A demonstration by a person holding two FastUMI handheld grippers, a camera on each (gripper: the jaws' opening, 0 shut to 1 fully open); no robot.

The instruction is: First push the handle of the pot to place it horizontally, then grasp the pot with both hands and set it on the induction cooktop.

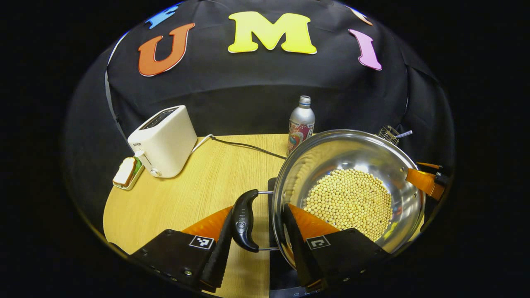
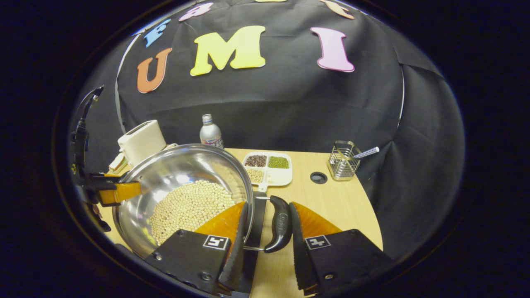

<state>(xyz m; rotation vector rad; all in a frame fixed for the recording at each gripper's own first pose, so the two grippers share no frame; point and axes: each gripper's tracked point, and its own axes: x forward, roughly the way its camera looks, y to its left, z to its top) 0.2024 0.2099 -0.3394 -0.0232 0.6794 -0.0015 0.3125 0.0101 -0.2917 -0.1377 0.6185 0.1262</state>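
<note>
Pot [image 1: 352,165] of polished steel, its bottom covered with pale round beans [image 1: 350,203], sits between our two grippers, above the black induction cooktop [image 1: 271,231], of which we see a dark strip under its side; whether it rests on it or hangs just over it we cannot tell. In the left gripper view, the left gripper [image 1: 258,236] stands astride one black side handle [image 1: 244,219]: one finger lies outside the handle and the other inside the pot's rim, so it is clenched on the handle and the wall together. In the right gripper view, the right gripper [image 2: 267,231] does the same on the opposite handle [image 2: 279,223], one finger inside the rim and one against the outer face of the handle. Each view also catches the other gripper at the pot's far edge. Farther back on the wooden bench [image 1: 198,186], to the left, stands a white toaster [image 1: 163,140] with its cord, and a small dish [image 1: 128,174] lies just beside it. Behind the pot stands a metal bottle [image 1: 301,124]. To the right lie a white divided tray [image 2: 269,167] of grains, a round hole [image 2: 318,177] in the bench, and, near the far right edge, a wire holder [image 2: 343,165].
</note>
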